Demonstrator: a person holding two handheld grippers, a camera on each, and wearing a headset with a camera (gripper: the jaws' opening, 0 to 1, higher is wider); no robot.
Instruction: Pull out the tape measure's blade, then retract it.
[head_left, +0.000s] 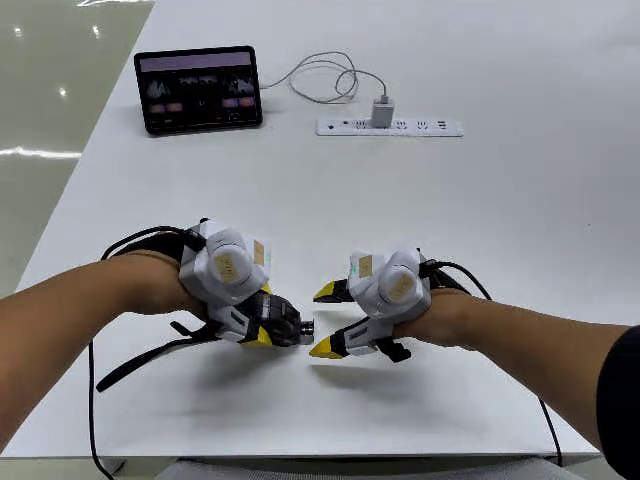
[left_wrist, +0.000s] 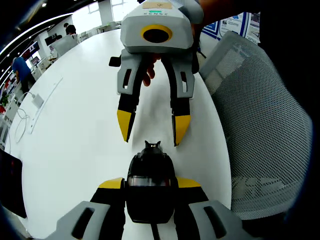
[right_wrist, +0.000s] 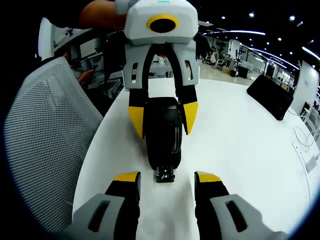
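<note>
My left gripper is shut on a black tape measure and holds it just above the white table. In the left gripper view the case sits between my jaws, with its blade hook pointing forward. The right gripper faces it, open, its yellow tips either side of the hook. In the right gripper view the hook lies between my open jaws, apart from both. Behind it the case sits in the left gripper. No blade is drawn out.
A tablet stands at the far left of the table. A power strip with a charger and a coiled cable lies at the back. A grey mesh chair is at the table's near edge.
</note>
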